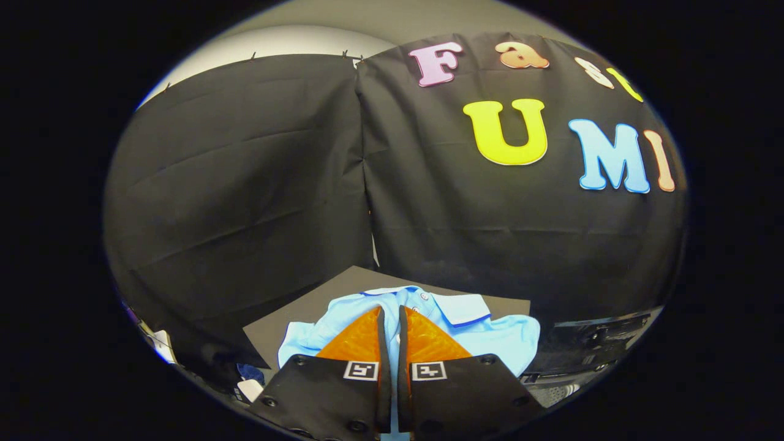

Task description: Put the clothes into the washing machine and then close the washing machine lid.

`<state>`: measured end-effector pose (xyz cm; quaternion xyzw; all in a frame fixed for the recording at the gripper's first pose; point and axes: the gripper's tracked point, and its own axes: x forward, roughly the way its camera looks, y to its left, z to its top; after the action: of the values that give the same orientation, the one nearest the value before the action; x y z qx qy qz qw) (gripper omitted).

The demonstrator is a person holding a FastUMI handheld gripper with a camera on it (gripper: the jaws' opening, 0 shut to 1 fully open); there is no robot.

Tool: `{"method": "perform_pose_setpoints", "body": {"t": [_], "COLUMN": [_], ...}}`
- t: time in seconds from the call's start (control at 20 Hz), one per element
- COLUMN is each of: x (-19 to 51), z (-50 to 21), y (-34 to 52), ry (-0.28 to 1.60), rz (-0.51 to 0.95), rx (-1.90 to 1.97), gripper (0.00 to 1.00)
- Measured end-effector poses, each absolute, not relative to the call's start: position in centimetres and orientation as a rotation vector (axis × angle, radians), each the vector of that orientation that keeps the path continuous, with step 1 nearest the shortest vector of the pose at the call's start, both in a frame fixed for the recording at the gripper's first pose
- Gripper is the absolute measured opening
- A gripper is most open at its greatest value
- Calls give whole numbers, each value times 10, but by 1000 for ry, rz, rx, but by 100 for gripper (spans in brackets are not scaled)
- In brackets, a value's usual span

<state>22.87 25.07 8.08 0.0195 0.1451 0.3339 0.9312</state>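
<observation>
**Garment not yet moved; loading and lid closing both outstanding**

The tool (pixel 392 318) is seen with its two fingers (pixel 358 340) drawn almost together, a narrow slit being left between them. Whether any cloth is nipped in that slit cannot be told, since the tips lie over the garment and the contact itself is hidden; nothing is seen bunched or lifted between them.

Just ahead of and beneath the fingertips, a light blue polo shirt (pixel 490 337) is laid out loosely, its collar (pixel 462 308) and a button placket turned toward the tool. The shirt is spread to both sides of the fingers and rests on a dark tabletop (pixel 288 321), which is backed closely by the booth's black cloth wall (pixel 245 184).

Beyond the shirt, off to the right of the fingers and lower down, a dark appliance-like shape with a grey edge (pixel 594 337) is partly seen; it is judged possibly to be the washing machine, though this cannot be confirmed, and the state of its lid cannot be read.

As far as can be judged, the task is at its opening stage. The shirt is not yet lifted from the tabletop, nothing is seen placed in a machine, and the lid closing is left for later. A firm grasp of the cloth is taken to be the first thing required.
</observation>
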Motion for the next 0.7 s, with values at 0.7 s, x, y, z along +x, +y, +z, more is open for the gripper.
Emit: {"method": "perform_pose_setpoints", "body": {"t": [0.7], "x": [245], "z": [84], "y": [143], "ry": [267], "rz": [530], "rx": [63], "gripper": [6]}}
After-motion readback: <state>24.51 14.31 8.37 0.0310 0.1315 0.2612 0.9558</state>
